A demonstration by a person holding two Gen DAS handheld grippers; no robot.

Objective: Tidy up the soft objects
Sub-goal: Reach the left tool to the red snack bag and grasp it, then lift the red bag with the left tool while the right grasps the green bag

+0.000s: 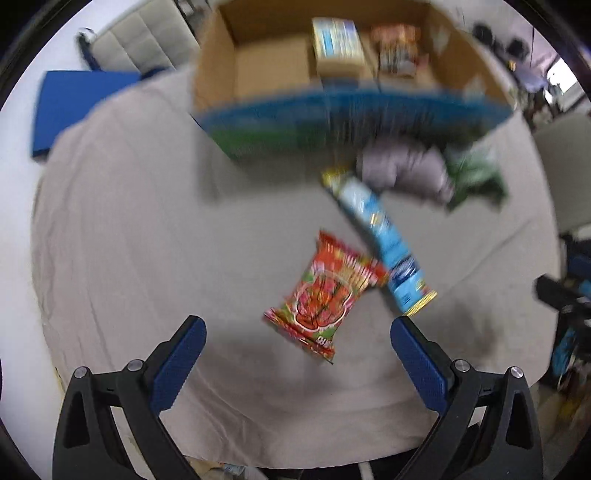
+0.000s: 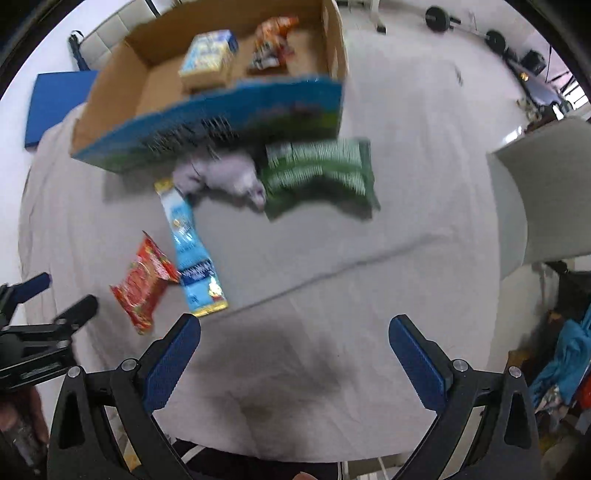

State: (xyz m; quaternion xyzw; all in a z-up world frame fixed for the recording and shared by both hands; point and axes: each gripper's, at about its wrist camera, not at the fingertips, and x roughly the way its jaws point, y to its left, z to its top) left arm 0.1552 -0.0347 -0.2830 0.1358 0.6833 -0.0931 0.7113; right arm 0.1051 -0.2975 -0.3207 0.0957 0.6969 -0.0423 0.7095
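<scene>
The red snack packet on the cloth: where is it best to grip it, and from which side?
Probably from above with the open left gripper, pinching the red snack packet across its puffy middle; it lies flat, its upper corner touching the blue packet.

You are working in a lived-in room of a home: a tabletop (image 2: pixel 388 258) draped in wrinkled grey cloth, a cushioned seat (image 1: pixel 147 33) behind it, dumbbells (image 2: pixel 465 27) on the floor, heaped clothes (image 2: pixel 565 365) alongside.

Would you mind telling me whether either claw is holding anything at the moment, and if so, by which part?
Nothing is held. The left claw is open above the red snack packet, and the right claw is open over bare cloth.
</scene>
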